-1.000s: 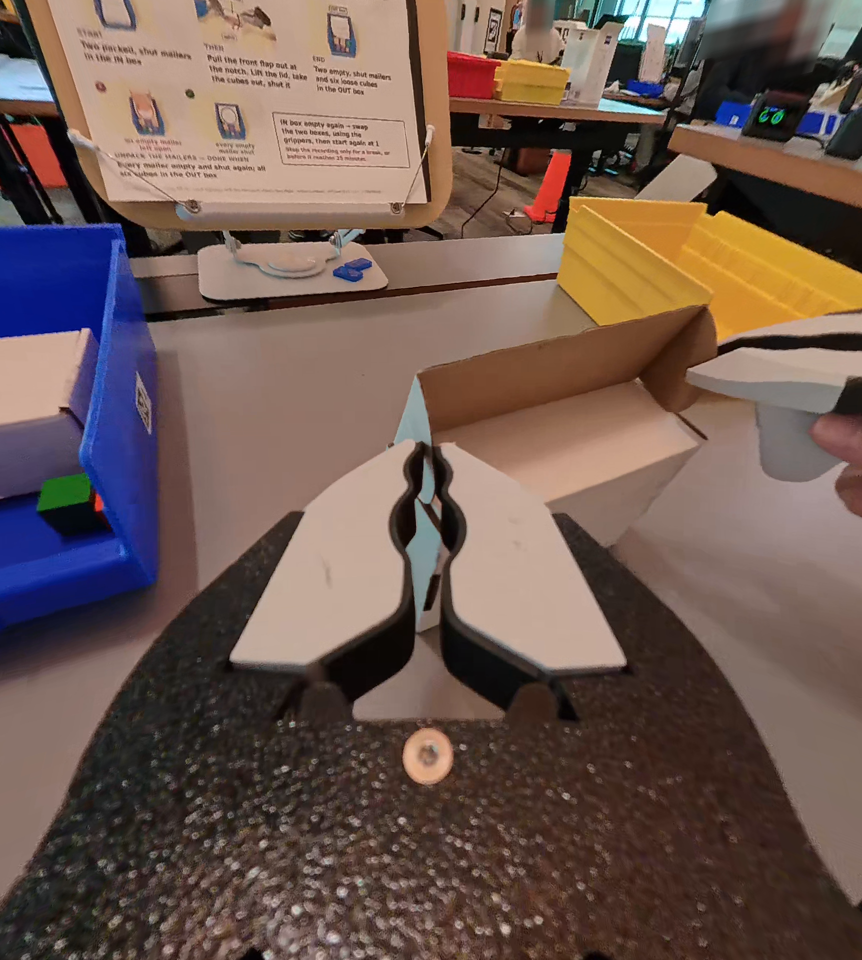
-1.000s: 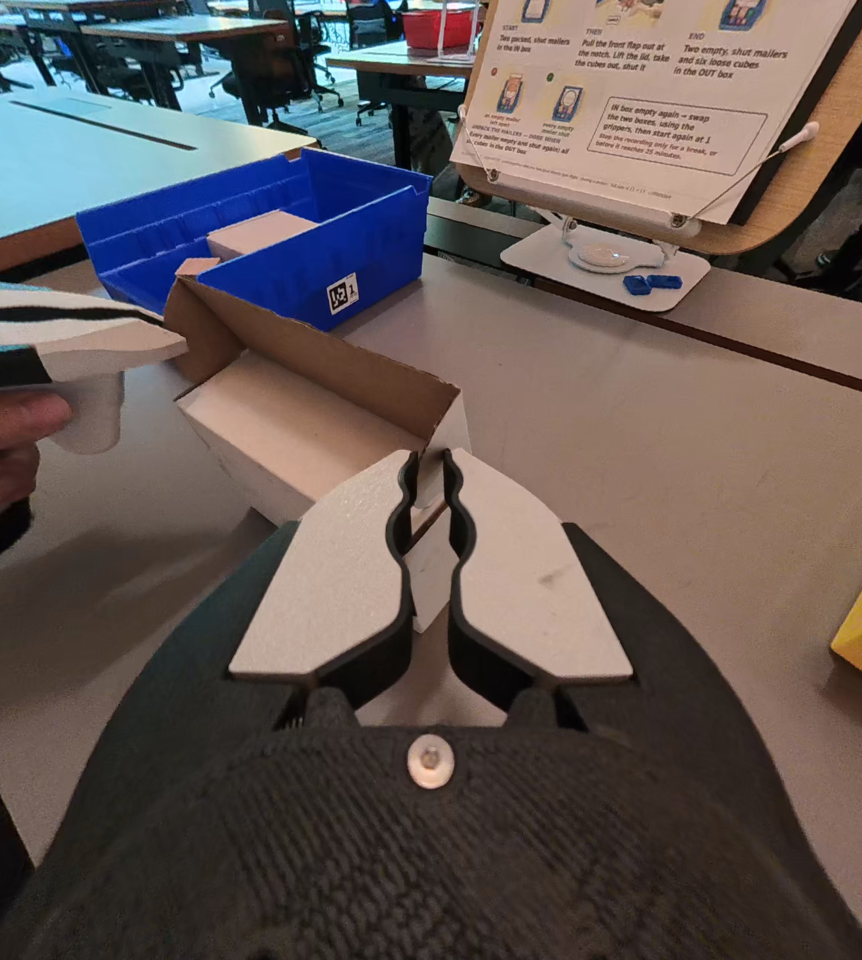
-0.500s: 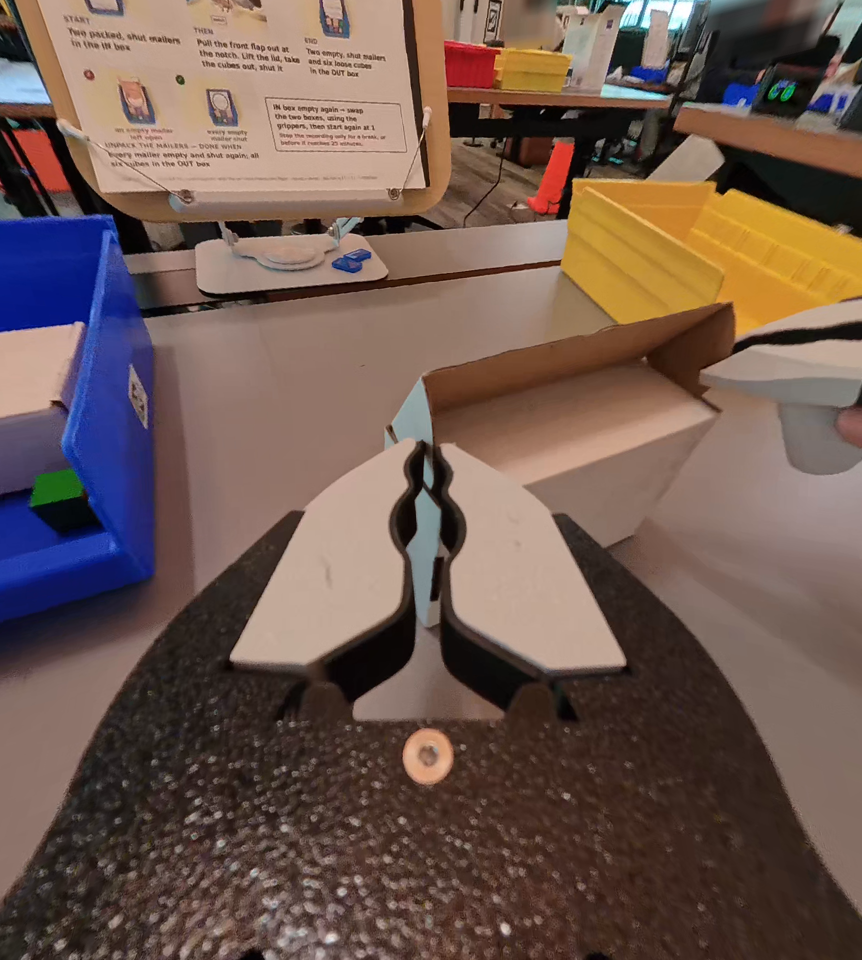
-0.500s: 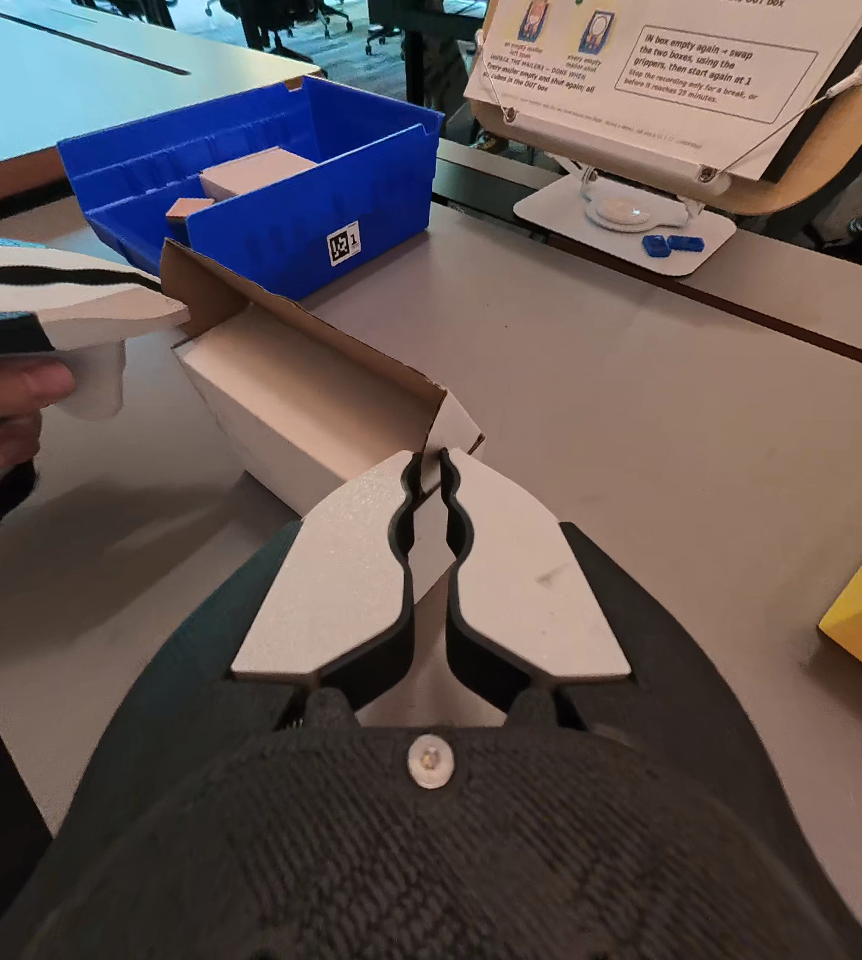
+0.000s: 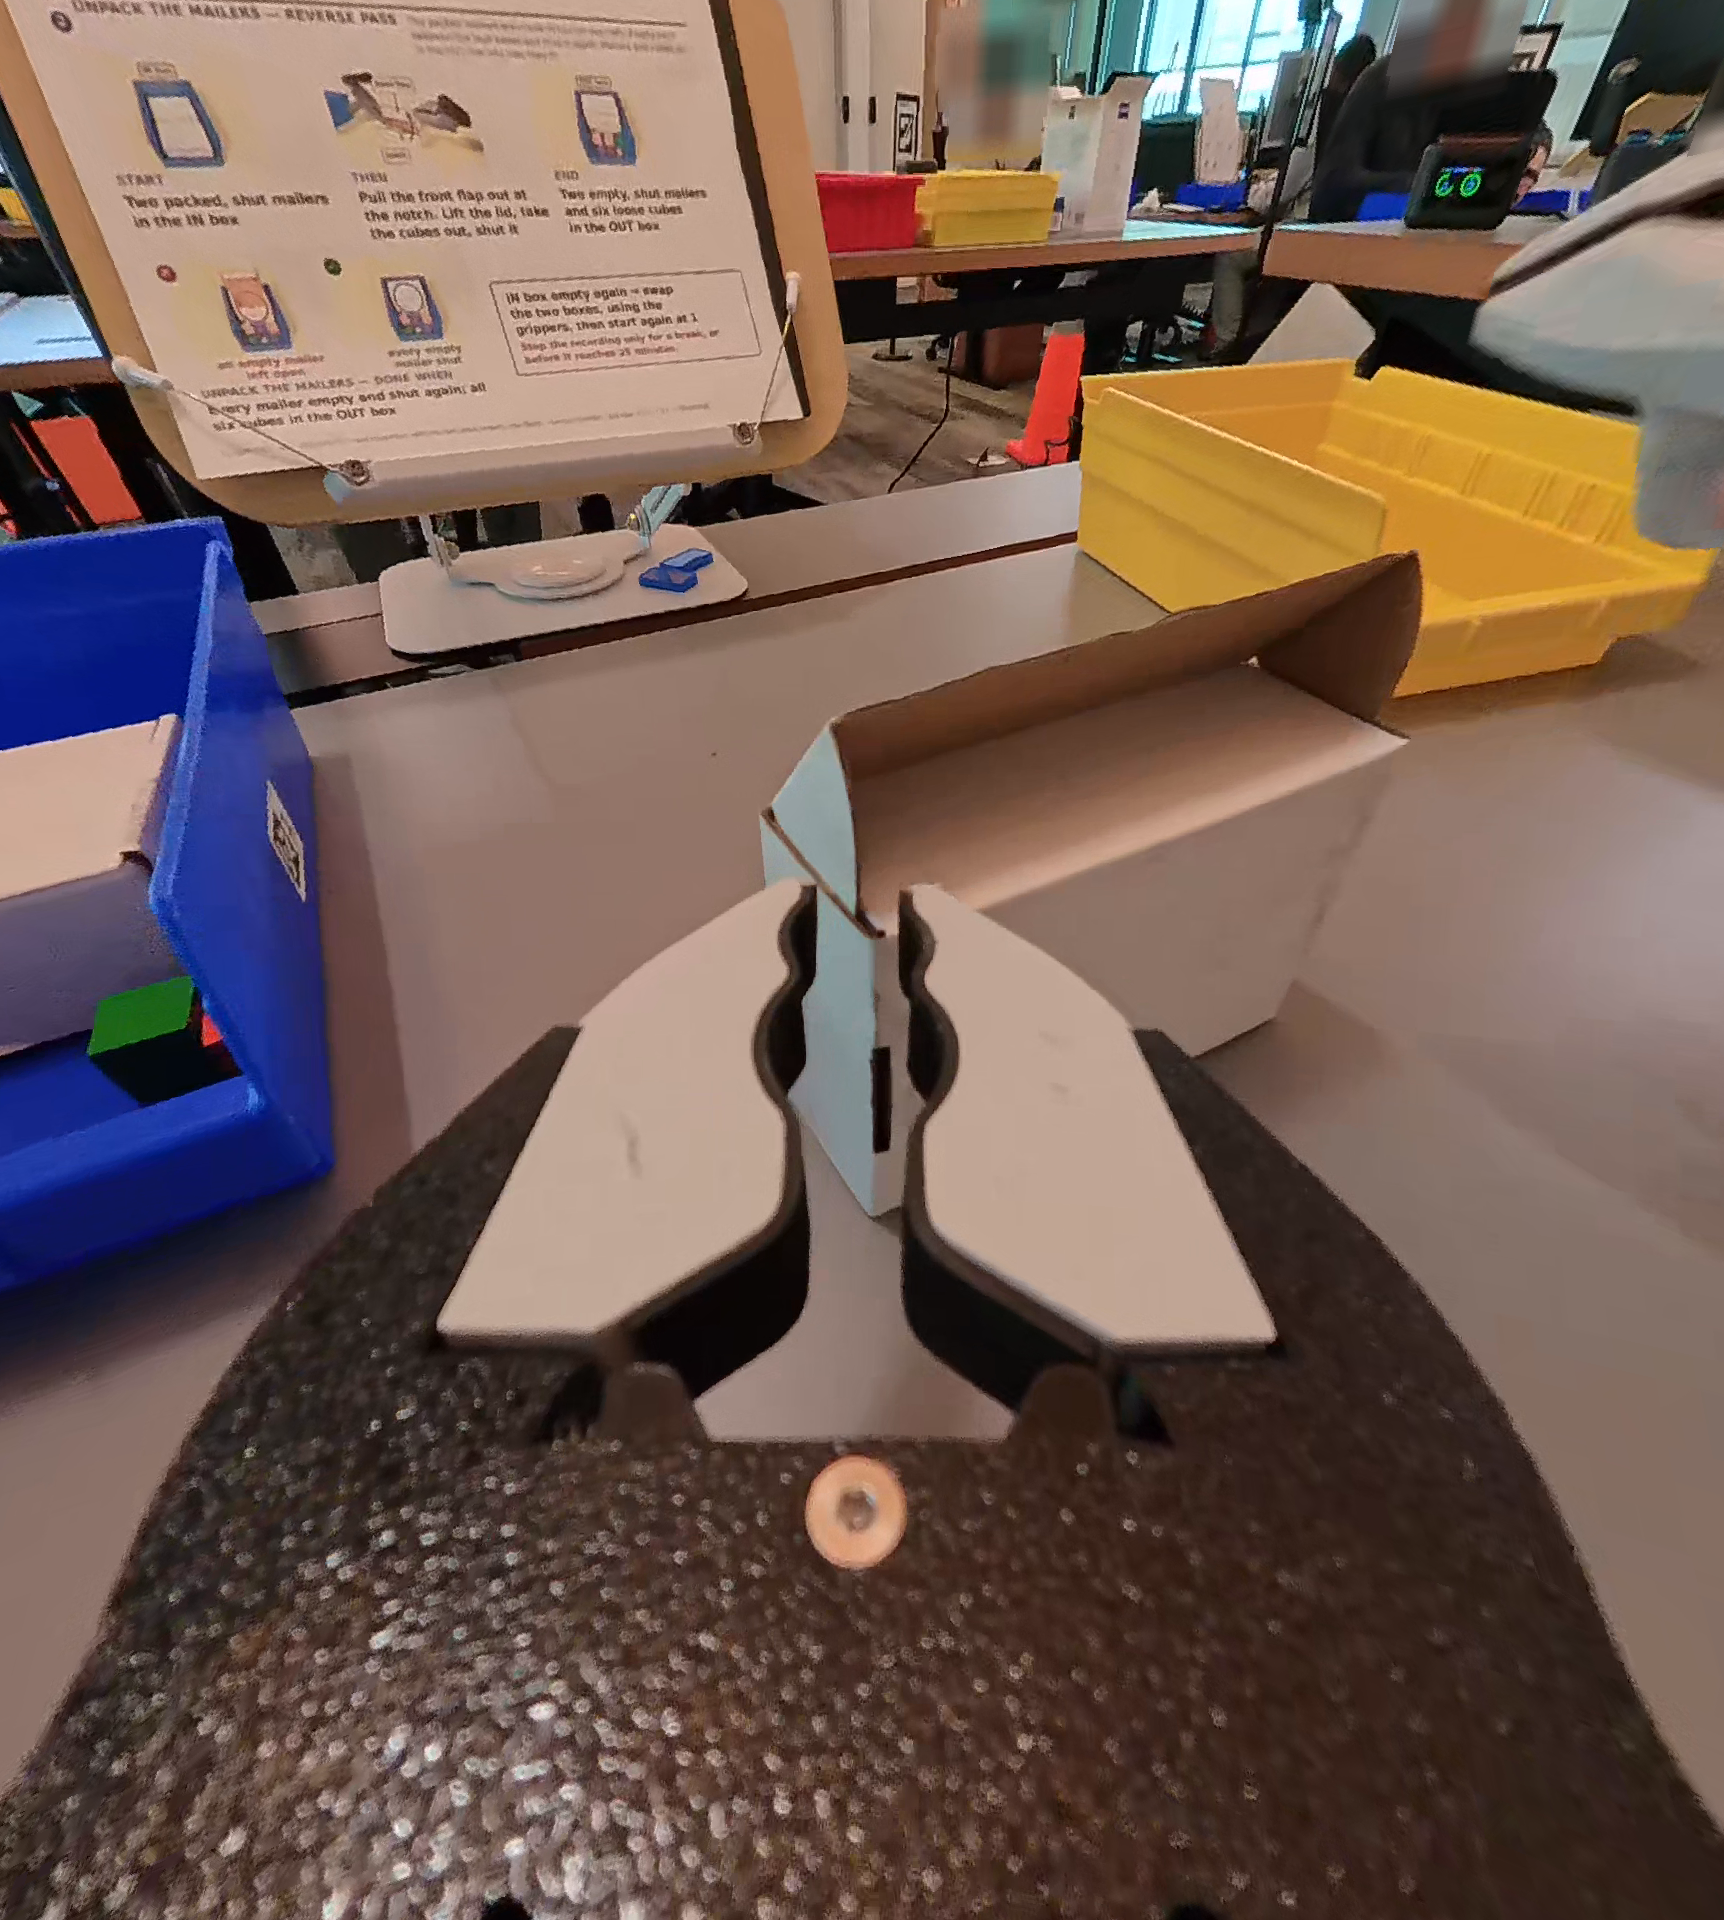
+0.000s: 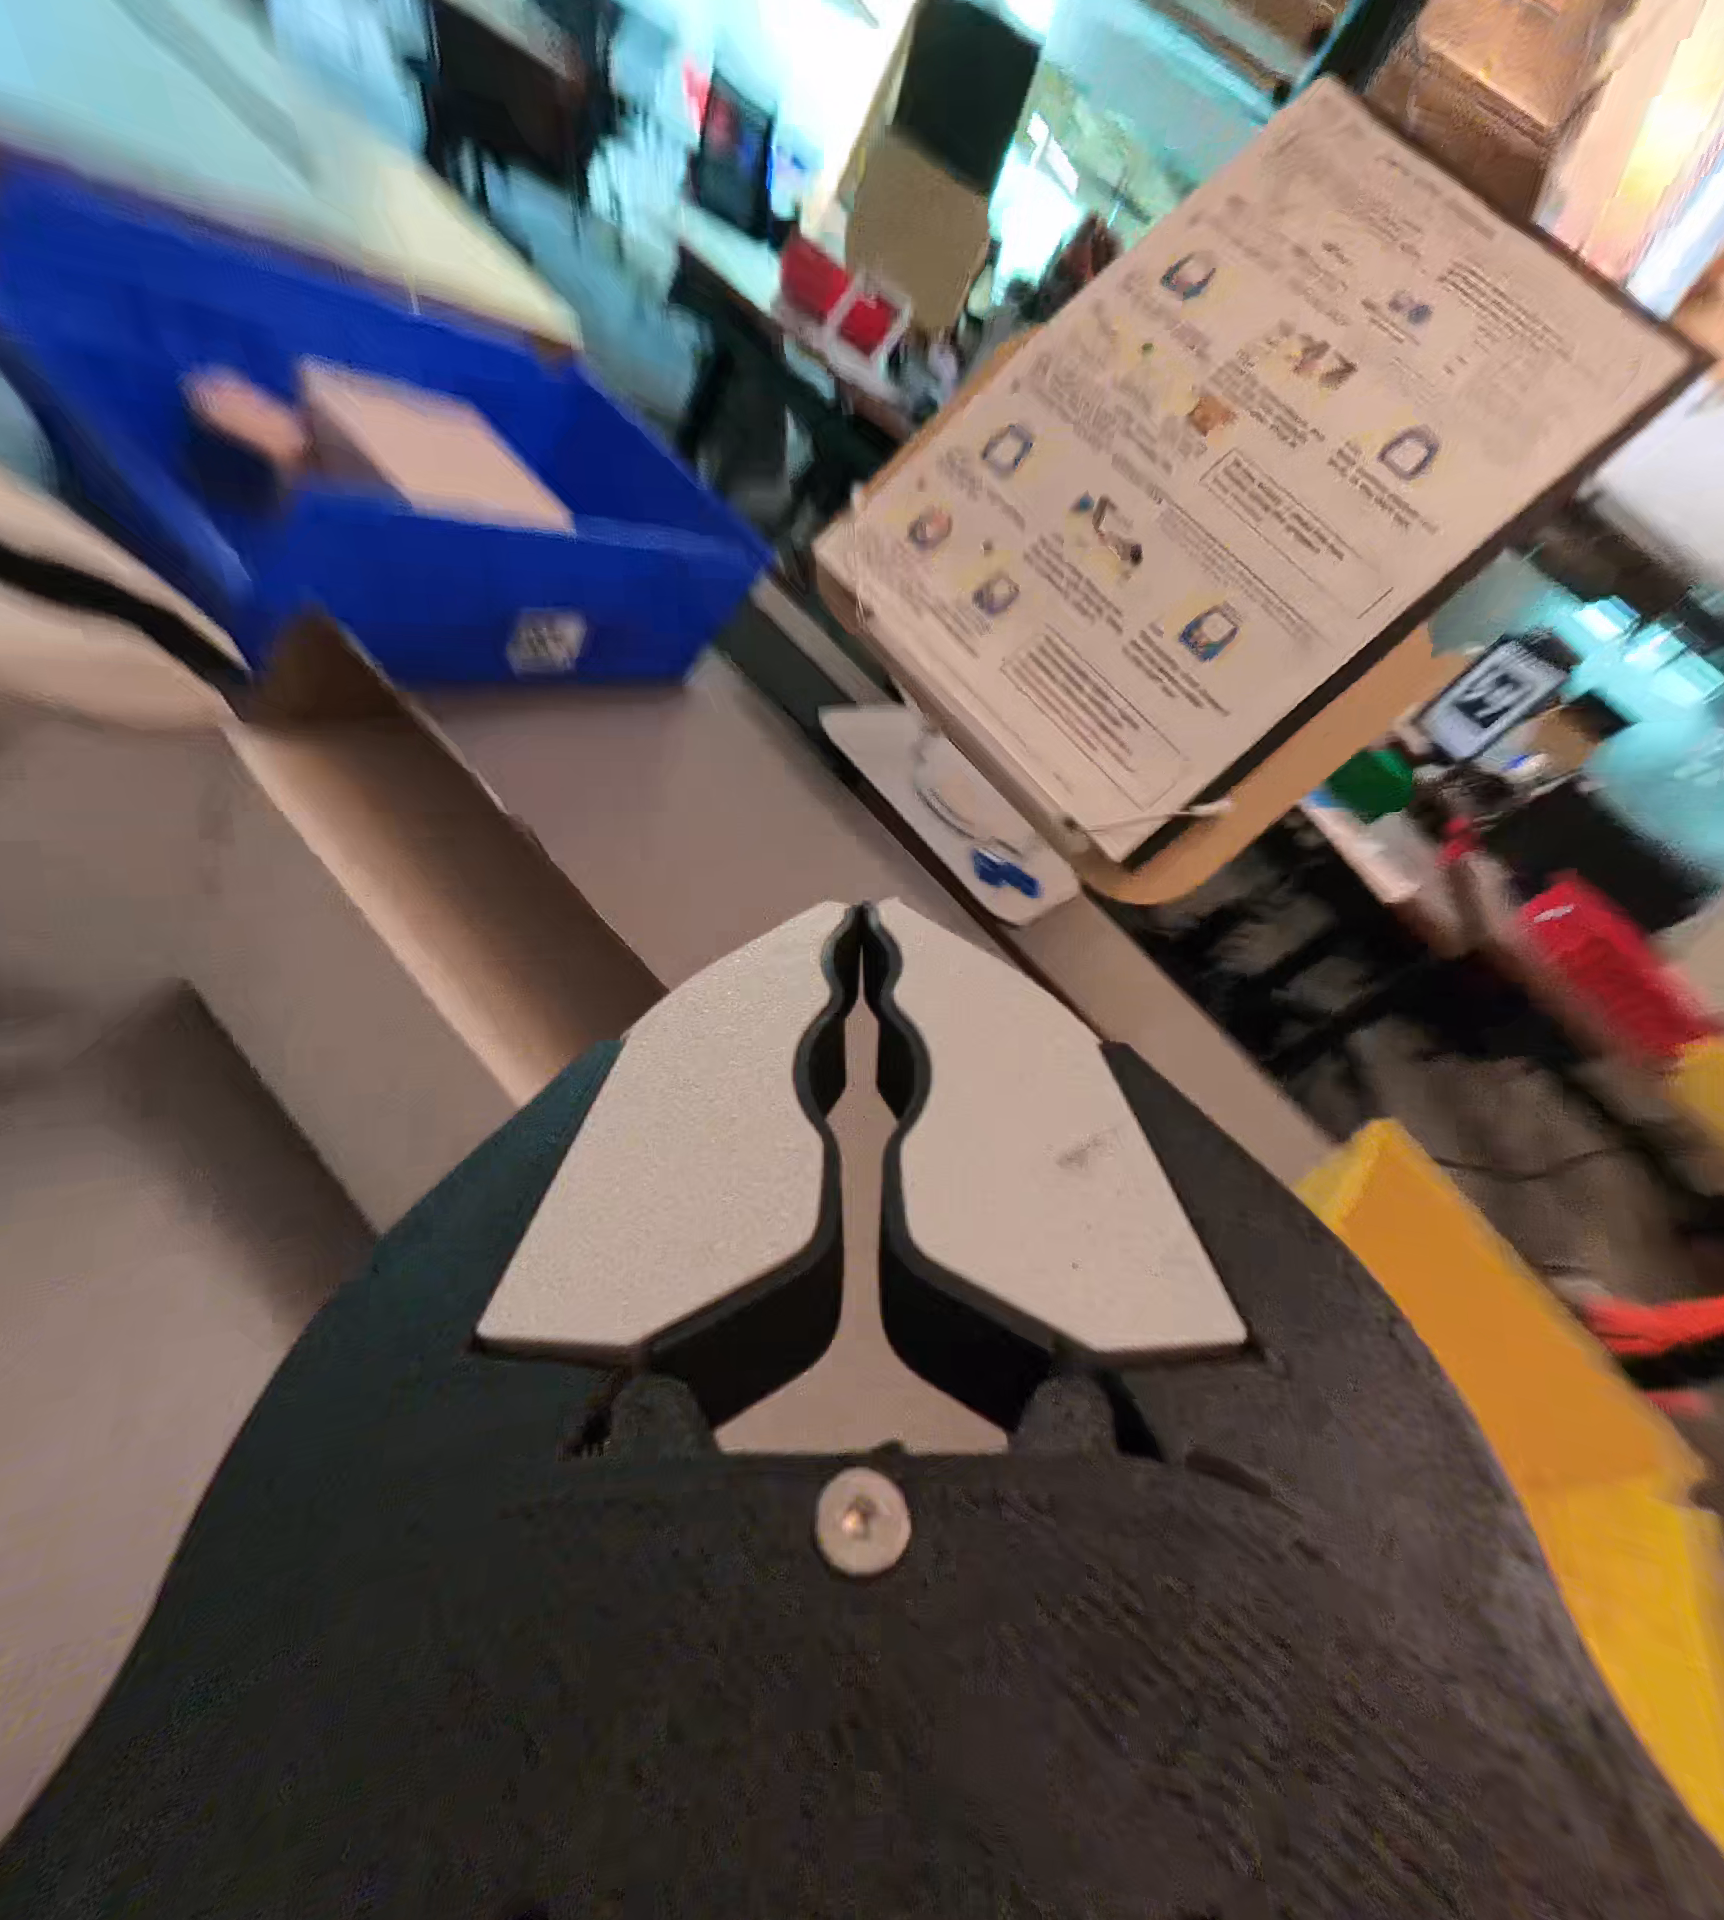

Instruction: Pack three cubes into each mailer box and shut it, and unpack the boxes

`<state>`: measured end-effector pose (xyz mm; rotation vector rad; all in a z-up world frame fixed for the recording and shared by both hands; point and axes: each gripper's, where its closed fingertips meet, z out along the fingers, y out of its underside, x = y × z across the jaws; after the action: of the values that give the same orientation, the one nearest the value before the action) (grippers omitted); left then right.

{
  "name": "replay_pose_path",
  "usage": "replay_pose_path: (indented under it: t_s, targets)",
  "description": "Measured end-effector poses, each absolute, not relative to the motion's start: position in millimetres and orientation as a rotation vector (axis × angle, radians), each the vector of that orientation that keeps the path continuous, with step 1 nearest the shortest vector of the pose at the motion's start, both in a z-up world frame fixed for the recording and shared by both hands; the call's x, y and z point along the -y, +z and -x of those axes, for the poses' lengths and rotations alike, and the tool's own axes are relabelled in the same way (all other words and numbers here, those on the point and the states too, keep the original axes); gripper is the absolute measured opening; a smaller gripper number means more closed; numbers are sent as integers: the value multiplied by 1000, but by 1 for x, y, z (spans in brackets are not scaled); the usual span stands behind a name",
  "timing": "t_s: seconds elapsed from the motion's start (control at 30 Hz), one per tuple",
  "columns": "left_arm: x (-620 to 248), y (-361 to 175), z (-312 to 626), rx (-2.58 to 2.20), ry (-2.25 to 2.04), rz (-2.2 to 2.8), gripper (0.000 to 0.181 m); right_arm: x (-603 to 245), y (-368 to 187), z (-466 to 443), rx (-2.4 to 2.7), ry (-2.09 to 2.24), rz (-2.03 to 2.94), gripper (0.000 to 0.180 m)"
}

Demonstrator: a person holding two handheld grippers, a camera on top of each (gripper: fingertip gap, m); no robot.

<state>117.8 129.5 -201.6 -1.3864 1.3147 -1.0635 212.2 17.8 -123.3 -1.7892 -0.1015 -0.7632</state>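
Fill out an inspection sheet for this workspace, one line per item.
Surface: grey table, bare around the mailer.
Job's things: white mailer box on the table, front flap raised; second mailer and a green cube in the blue bin; yellow bin behind, contents not visible.
Clutter: instruction board on a stand, two small blue pieces on its base.
Grippers: left gripper has its fingers slightly apart around the box's end flap; right gripper shut, empty, lifted, motion-blurred.
Cables: a dark cable on the floor beyond the table.
Surroundings: other desks, red bin, orange cone.
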Motion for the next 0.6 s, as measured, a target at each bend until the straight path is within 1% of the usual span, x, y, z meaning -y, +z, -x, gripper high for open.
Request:
replay_pose_path:
  t_s: [0.03, 0.13, 0.23, 0.43, 0.5, 0.6]
  targets:
    - [-130, -203, -117, -1322, -1059, 1389, 14, -21, -133, -218, 200, -875, 1869, 0]
    - [-137, -199, -110, -1325, -1032, 1356, 11, -29, -162, -225, 438, -1052, 2049, 0]
    - [-155, -186, -104, -1308, -968, 1286, 0, -31, -168, -221, 529, -1101, 2075, 0]
    - [-161, -152, -127, -1455, -866, 1004, 0, -28, -189, -213, 565, -1071, 2126, 0]
    - [-156, -151, -141, -1534, -795, 889, 0, -28, -189, -213, 527, -1053, 2112, 0]
    - [-137, -167, -153, -1695, -706, 704, 0, -27, -189, -213, 496, -1039, 2099, 0]
